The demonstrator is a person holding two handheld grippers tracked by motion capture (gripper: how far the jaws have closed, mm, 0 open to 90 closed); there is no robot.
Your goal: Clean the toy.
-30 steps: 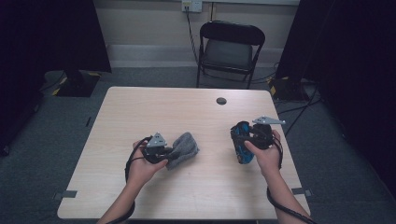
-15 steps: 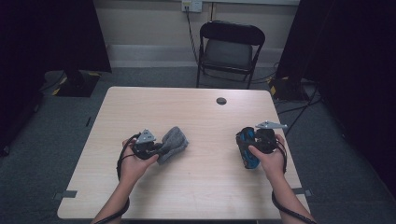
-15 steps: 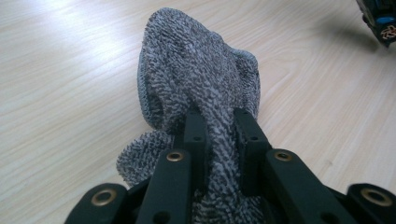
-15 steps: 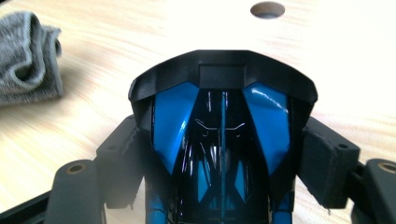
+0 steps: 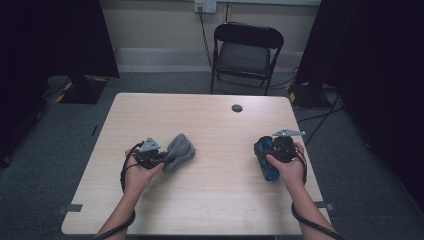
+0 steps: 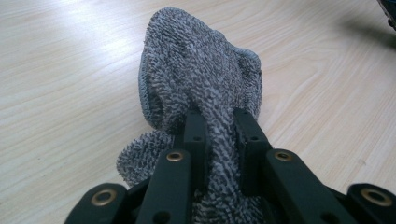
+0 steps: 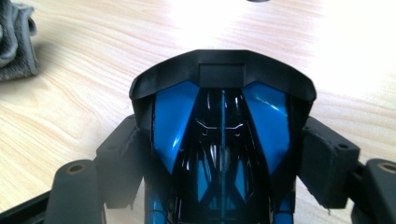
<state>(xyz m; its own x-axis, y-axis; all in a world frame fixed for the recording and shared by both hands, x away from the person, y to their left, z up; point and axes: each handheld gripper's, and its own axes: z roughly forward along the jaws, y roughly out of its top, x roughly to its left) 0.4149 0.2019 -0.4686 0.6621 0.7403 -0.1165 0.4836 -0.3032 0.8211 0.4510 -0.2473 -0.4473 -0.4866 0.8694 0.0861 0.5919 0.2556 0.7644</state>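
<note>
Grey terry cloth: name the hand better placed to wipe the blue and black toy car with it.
Left. Its tongs are clamped on the grey terry cloth; the right tongs grip the blue and black toy car.

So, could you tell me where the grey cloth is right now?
The grey cloth sits on the left half of the table in the high view, pinched between the jaws of the left gripper, well apart from the blue toy car.

Counted 1 table (image 5: 210, 195) w/ 1 grey cloth (image 5: 179, 150), 1 blue-and-black toy car (image 5: 267, 159) and 1 small dark round thing (image 5: 237, 108) on it. I had 2 grippers: my left gripper (image 5: 162, 157), my right gripper (image 5: 272, 150). 1 folding chair (image 5: 246, 52) stood behind.
</note>
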